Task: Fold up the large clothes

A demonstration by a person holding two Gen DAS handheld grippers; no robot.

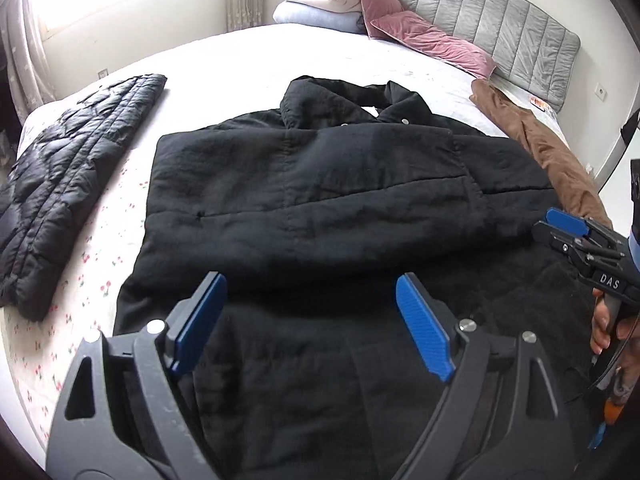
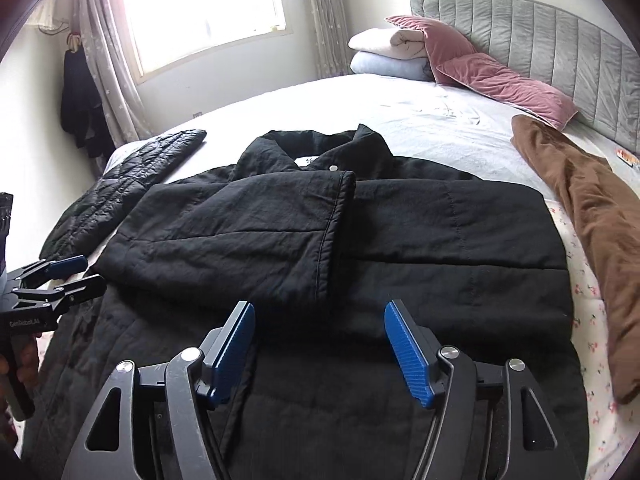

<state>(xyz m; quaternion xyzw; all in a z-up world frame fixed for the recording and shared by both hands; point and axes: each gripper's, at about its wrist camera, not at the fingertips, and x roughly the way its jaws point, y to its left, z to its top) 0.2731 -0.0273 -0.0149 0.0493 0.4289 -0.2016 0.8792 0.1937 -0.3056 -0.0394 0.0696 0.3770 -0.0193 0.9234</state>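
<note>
A large black padded jacket [image 1: 320, 184] lies flat on the bed, collar away from me, with both sleeves folded across its chest; it also shows in the right wrist view [image 2: 360, 232]. My left gripper [image 1: 310, 308] is open and empty, hovering over the jacket's lower part. My right gripper [image 2: 320, 332] is open and empty, also above the lower part. Each gripper shows in the other's view: the right one [image 1: 560, 224] at the jacket's right edge, the left one [image 2: 76, 276] at its left edge.
A folded black quilted jacket [image 1: 68, 184] lies to the left on the bed. A brown garment [image 2: 592, 232] lies to the right. Pink pillows [image 2: 500, 76], folded blankets [image 2: 388, 52] and a grey headboard [image 2: 540, 32] are at the far end.
</note>
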